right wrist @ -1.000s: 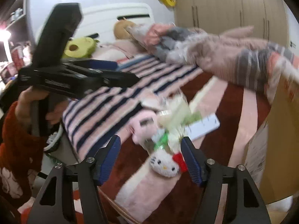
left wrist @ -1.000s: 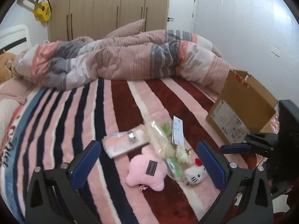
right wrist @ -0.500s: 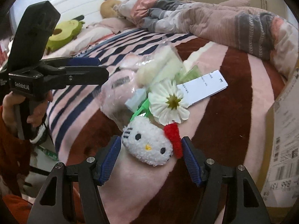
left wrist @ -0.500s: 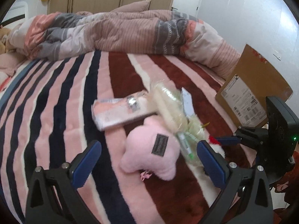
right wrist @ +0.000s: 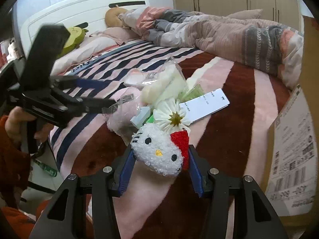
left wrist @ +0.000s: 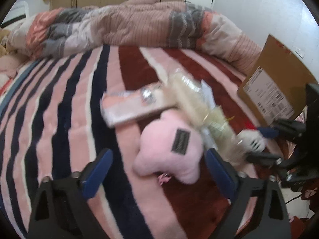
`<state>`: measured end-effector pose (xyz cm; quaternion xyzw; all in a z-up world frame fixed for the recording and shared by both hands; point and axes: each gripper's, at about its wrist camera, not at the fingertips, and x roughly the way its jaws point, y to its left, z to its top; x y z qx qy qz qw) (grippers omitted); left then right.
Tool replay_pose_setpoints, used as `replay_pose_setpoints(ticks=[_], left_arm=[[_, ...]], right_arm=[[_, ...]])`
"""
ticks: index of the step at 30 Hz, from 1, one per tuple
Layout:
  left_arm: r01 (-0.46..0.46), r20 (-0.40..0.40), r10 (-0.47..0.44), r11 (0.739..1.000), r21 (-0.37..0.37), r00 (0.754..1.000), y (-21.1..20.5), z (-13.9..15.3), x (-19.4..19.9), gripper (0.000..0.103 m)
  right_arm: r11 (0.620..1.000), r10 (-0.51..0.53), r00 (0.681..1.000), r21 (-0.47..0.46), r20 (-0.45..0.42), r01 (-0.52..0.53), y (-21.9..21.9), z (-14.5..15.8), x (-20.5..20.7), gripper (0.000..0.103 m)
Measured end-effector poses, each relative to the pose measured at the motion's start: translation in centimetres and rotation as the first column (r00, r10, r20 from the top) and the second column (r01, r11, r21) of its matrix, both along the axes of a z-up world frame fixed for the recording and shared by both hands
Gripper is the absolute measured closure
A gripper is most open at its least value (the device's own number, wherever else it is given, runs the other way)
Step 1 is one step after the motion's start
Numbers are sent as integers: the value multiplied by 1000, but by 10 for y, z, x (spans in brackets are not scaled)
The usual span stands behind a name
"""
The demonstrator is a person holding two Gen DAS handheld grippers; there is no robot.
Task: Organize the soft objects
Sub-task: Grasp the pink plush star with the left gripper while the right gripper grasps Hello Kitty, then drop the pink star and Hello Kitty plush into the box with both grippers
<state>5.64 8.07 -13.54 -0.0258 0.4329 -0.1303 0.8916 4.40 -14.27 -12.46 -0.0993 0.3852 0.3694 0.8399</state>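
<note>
A white Hello Kitty plush (right wrist: pixel 159 155) with a red bow lies on the striped blanket between the blue pads of my right gripper (right wrist: pixel 159 159), which presses on both its sides. It also shows in the left wrist view (left wrist: pixel 252 140). A pink plush (left wrist: pixel 173 151) with a dark label lies between the wide-open fingers of my left gripper (left wrist: pixel 159 165). A wrapped pink packet (left wrist: pixel 131 105), a cream bagged item (left wrist: pixel 191 101), a white flower (right wrist: pixel 171 115) and a paper slip (right wrist: pixel 205 105) lie in the pile.
A cardboard box (left wrist: pixel 279 87) stands at the bed's right edge and fills the right of the right wrist view (right wrist: pixel 293 159). A rumpled striped duvet (left wrist: pixel 139 27) lies across the far side. Pillows and an avocado plush (right wrist: pixel 73 37) lie by the headboard.
Both grippers moved in toward the pile. My right gripper's jaws narrowed onto the Hello Kitty plush. My left gripper came down around the pink plush, still open.
</note>
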Motion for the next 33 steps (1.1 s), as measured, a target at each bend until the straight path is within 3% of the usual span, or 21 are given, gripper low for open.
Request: replay_pose_setpoints(ticks=[4,10,12,17,21,25,33], left_arm=[[44,-23,-45,999,-31,999,-5,-16,4,23],[70,9,-71,995,68,997,-25,-18,13,24],[69,-3,-69,995,70,998,-27,-19,17,40],[45,14,-47,996,73,999,-24,-10,9,44],[13,48,-16,998,60,999,-15,13,-9,44],[-33,105,22,994,102,994,-11,52,-31,44],[-12,240,-16,993,115,971,-45,148,-65,44]], right_arm=[[1000,-12,1000,-2,-5,12,-3,3,0,56],[1000,-21,1000,-2,-20,21,-3,0,5,56],[1000,-20,1000,-6,-22,20,-2,-1,6,56],[1000,-15,1000,-9,-3,15,-1,4,6,56],[1000,0,1000,-1,23,0,2,16,-1,56],[999,24,999,32,47,-26,3,37,-13,56],[987,63,991,137,116,-79,-12,112,-40,56]])
